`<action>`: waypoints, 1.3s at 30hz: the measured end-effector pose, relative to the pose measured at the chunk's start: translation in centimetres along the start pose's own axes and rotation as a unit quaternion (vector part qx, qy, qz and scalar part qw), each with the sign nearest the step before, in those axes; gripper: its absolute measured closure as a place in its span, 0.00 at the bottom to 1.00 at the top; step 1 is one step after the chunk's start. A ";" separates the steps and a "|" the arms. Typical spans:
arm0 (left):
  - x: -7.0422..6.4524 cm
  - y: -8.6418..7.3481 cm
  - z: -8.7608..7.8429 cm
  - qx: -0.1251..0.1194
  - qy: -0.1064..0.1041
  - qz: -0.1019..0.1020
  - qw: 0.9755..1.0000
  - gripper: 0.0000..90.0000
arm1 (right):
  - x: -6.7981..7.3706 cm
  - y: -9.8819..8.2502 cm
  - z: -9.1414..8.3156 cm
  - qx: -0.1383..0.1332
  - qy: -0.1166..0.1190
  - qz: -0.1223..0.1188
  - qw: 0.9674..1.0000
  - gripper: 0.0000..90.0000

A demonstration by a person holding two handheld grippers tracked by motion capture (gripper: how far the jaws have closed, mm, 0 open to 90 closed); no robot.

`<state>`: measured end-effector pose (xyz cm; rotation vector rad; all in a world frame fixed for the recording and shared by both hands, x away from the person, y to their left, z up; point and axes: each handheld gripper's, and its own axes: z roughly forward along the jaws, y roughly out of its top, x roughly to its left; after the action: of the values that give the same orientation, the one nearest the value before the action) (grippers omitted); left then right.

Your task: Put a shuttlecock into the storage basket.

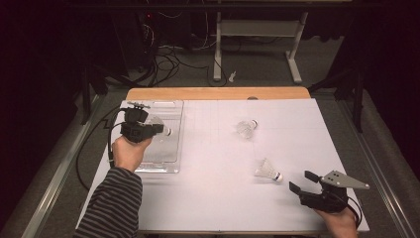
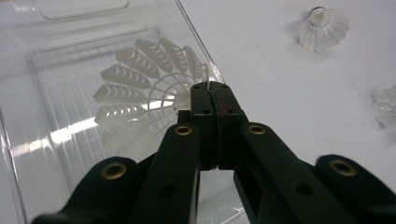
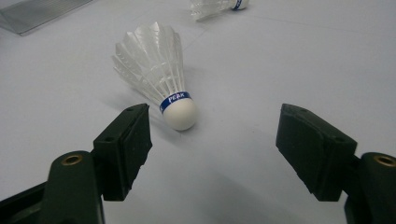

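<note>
Shuttlecocks: one gripped over the tray, two on the sheet

Shuttlecocks are what I'm handling, and I see three of them. Under everything lies the table, its wooden edge showing at the far side, covered by a white sheet. On the sheet's left part sits a clear plastic tray.

My left gripper hangs over that tray with its jaws pressed together on the rim of the first shuttlecock; in the left gripper view its white lattice skirt fans out past the jaw tips, above the tray floor. I cannot tell whether it touches the floor.

My right gripper rests at the near right of the sheet, jaws spread wide with nothing between them. Just ahead of it lies the second shuttlecock on its side, its cork nose pointing at the open jaws; the right gripper view shows the nose near the left jaw, apart from it, with a blue band behind the cork.

The third shuttlecock lies farther off, near the middle of the sheet, well apart from both grippers.
</note>
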<state>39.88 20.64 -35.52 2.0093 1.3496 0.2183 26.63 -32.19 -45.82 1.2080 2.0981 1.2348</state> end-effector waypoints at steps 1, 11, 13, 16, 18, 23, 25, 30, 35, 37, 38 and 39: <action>0.0 0.0 0.2 0.000 0.003 -0.001 1.000 0.99 | 0.0 0.0 0.0 0.000 0.000 0.000 1.000 0.30; 0.7 0.4 1.6 0.011 0.013 -0.008 1.000 0.99 | 0.0 0.0 0.0 0.000 0.001 -0.001 1.000 0.30; 0.8 0.6 1.9 0.014 0.014 -0.010 1.000 0.99 | 0.0 0.0 0.0 0.000 0.001 0.000 1.000 0.30; 0.9 0.7 2.5 0.019 0.015 -0.013 1.000 0.99 | 0.0 0.0 0.0 0.000 0.001 0.000 1.000 0.30; 1.0 0.8 2.8 0.021 0.015 -0.015 1.000 0.99 | 0.0 0.0 0.0 0.000 0.000 0.000 1.000 0.30; 1.2 1.0 3.5 0.022 0.010 -0.026 0.999 0.99 | 0.0 0.0 0.0 0.000 0.000 0.000 1.000 0.30; 1.2 1.1 3.9 0.024 0.012 -0.029 0.999 0.99 | 0.0 0.0 0.0 0.000 0.001 -0.001 1.000 0.30; 1.2 1.3 4.5 0.025 0.014 -0.035 0.999 0.99 | 0.0 0.0 0.0 -0.001 0.000 0.000 1.000 0.30; 1.2 1.6 4.9 0.027 0.016 -0.037 0.999 0.99 | 0.0 0.0 0.0 0.000 0.001 0.000 1.000 0.30; 1.3 1.7 5.1 0.028 0.016 -0.038 0.999 0.99 | 0.0 0.0 0.0 0.000 0.001 0.000 1.000 0.30; 1.3 1.7 5.2 0.029 0.017 -0.038 0.999 0.99 | 0.0 0.0 0.0 -0.001 0.001 -0.001 1.000 0.30; 1.2 1.8 5.3 0.028 0.016 -0.038 0.999 0.99 | 0.0 0.0 0.0 -0.001 0.001 -0.001 1.000 0.30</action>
<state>44.37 18.94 -38.64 2.0046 1.4631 0.1797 26.62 -32.16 -45.82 1.2038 2.0986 1.2372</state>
